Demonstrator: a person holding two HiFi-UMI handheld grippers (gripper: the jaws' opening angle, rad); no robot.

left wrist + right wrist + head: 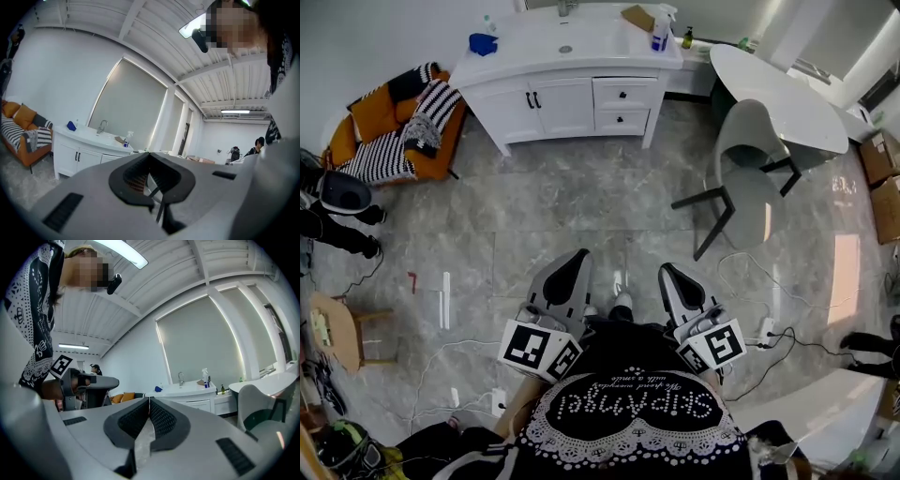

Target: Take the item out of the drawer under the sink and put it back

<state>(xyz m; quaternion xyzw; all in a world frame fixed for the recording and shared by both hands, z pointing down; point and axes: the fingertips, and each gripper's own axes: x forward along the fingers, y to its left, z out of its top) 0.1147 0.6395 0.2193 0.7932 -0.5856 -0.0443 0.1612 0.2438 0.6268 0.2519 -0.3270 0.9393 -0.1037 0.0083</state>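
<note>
Glossy marbled floor tiles (pixel 581 206), smooth white vanity cabinet (pixel 562 103)

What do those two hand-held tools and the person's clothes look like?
Both the left gripper and right gripper are grey beak-shaped shells with black ribbed linings on the jaws. Each carries a cube of black-and-white square markers. The person wears a black top with white lace trim.

The left gripper (pixel 149 154) fills the lower part of the view. Its two jaws have their tips together, and nothing is between them. At nine o'clock from it stands the white sink cabinet (pixel 70 152) with its doors closed. On its top are a faucet (pixel 101 125), a small blue thing (pixel 71 125) and a spray bottle (pixel 126 139). Further out at nine o'clock is an orange sofa (pixel 21 114). At three o'clock, far behind, is a person (pixel 257 145).
</note>
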